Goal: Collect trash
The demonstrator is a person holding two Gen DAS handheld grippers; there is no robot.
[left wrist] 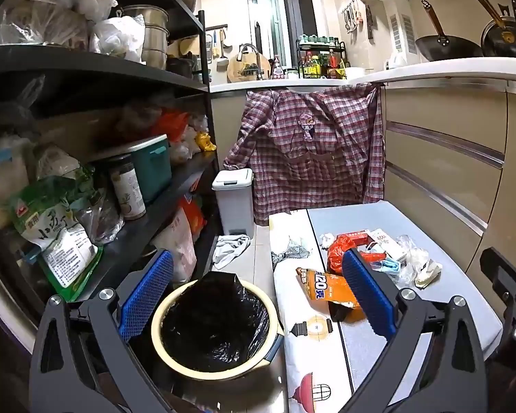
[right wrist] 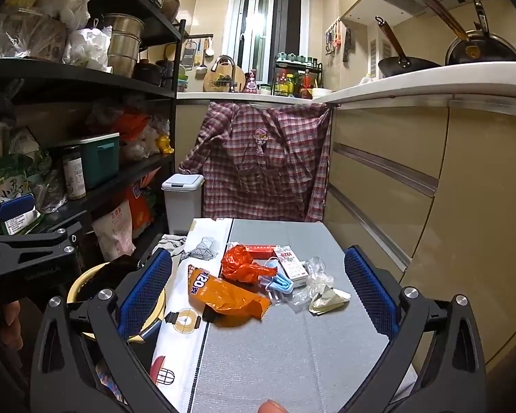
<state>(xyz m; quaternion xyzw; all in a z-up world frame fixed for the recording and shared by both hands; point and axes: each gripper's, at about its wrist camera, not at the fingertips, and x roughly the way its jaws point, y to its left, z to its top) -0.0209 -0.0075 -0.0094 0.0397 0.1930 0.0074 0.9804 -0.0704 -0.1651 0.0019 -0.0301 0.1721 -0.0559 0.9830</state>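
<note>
Orange wrapper (right wrist: 223, 297) lies just ahead of the wide-open, empty right gripper (right wrist: 258, 296), nearer than the open left gripper (left wrist: 258, 296).

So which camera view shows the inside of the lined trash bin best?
The left wrist view. There the trash bin sits low in the centre, its whole cream rim and black liner open to the camera. In the right wrist view only a slice of the bin shows, behind the right gripper finger and the other gripper.
</note>
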